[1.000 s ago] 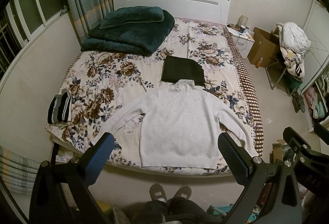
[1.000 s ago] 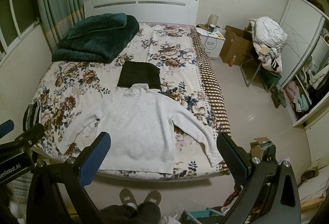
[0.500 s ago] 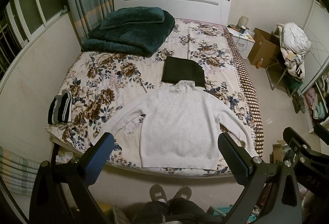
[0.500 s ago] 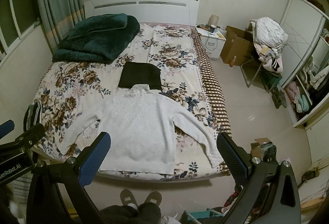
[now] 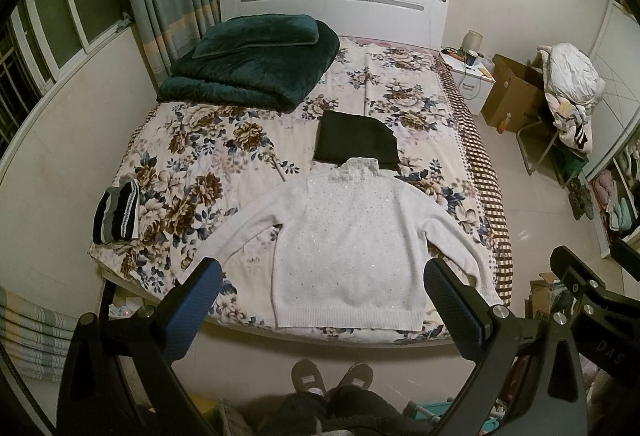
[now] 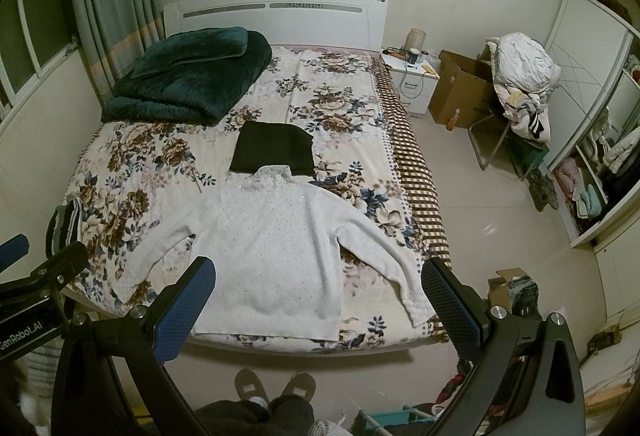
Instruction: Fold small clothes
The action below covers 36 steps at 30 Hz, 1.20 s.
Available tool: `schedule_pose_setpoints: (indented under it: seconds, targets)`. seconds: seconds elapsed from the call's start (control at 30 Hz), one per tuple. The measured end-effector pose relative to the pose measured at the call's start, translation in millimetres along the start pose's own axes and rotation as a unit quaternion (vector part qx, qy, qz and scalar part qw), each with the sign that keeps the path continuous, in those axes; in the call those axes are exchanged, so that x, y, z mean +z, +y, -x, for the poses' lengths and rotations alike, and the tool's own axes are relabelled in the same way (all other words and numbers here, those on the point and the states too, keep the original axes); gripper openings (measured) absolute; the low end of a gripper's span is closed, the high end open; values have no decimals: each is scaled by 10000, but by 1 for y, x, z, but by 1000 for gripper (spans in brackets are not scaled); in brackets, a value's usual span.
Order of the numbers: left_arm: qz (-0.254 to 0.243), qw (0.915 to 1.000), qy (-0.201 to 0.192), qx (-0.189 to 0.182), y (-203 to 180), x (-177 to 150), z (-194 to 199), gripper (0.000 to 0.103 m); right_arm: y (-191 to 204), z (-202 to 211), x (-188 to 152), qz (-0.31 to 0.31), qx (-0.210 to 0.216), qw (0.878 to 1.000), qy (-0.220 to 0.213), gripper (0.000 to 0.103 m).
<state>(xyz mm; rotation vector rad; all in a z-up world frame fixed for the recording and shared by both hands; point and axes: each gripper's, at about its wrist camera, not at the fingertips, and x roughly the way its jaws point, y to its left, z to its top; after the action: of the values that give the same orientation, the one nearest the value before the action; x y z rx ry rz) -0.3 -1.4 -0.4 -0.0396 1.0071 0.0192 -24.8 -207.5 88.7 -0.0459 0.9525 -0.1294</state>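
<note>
A white long-sleeved sweater (image 5: 352,240) (image 6: 276,244) lies flat on the flowered bed, sleeves spread, hem at the near edge. A folded black garment (image 5: 356,142) (image 6: 274,152) lies just beyond its collar. A folded striped item (image 5: 116,212) (image 6: 66,226) rests at the bed's left edge. My left gripper (image 5: 324,300) is open and held high above the foot of the bed, empty. My right gripper (image 6: 316,296) is open too, beside it and equally high, holding nothing.
A folded dark green blanket (image 5: 256,68) takes the bed's far left corner. A nightstand (image 6: 412,80), a cardboard box (image 6: 460,92) and a chair piled with clothes (image 6: 520,76) stand to the right. The person's slippered feet (image 5: 332,376) are on the floor by the bed.
</note>
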Motion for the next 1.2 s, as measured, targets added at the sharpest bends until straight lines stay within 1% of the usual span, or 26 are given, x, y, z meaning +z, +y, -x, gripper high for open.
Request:
schedule_pose_setpoints:
  seconds: [0.13,0.17,0.23,0.6,0.63,0.77,0.8,0.83,0.87,0.9,0.93,0.97,1.0,1.03,1.1,1.17,1.2]
  targets:
    - [-2,10000,-1,-2,0,0,0,103,1,1,1,-8,-2,10000,-6,103]
    - [-1,10000,-5,-1,0,0,0,103,9,4,11,4,-1,10000,-1,103]
    - [-6,10000,-4,1,0,0,0,103,12,5,14,3,6,10000,7,103]
    - [-2,10000,-8,-7,0,0,0,103,7,2,9,-3,12,10000,4,103]
    - [-7,10000,2,-18,7,17,6,103,10,3,11,-11,13,10000,17,103]
    - [-16,10000,-25,12,14,26,8,103,13,-3,18,-120,49,9999,73,103]
    - [-41,10000,-63,52,17,35,5,103,13,-7,19,-192,76,9997,93,103]
    - [-82,9997,-172,160,20,46,-3,103,10,-11,20,-290,131,9994,105,103]
    - [-91,9996,-196,171,24,57,-19,103,5,-22,20,-417,202,9988,124,103]
    - [-120,9992,-299,227,30,73,-28,103,0,-31,20,-551,236,9980,176,103]
    - [-191,9983,-436,334,32,87,-49,103,-8,-41,17,-674,243,9972,222,103]
    - [-230,9977,-516,377,32,94,-61,103,-20,-57,12,-871,231,9956,269,103]
    - [-237,9976,-515,389,29,90,-64,103,-35,-75,5,-1100,140,9932,353,103]
    - [-291,9971,-529,463,20,83,-84,103,-51,-94,-3,-1340,15,9899,459,103]
    - [-363,9967,-509,510,8,83,-119,103,-90,-136,-24,-1821,-217,9808,671,103]
    - [-441,9967,-342,590,-13,73,-161,103,-130,-179,-46,-2341,-526,9661,954,103]
    - [-483,9967,-198,619,-27,70,-195,103,-153,-204,-61,-2625,-685,9556,1146,103]
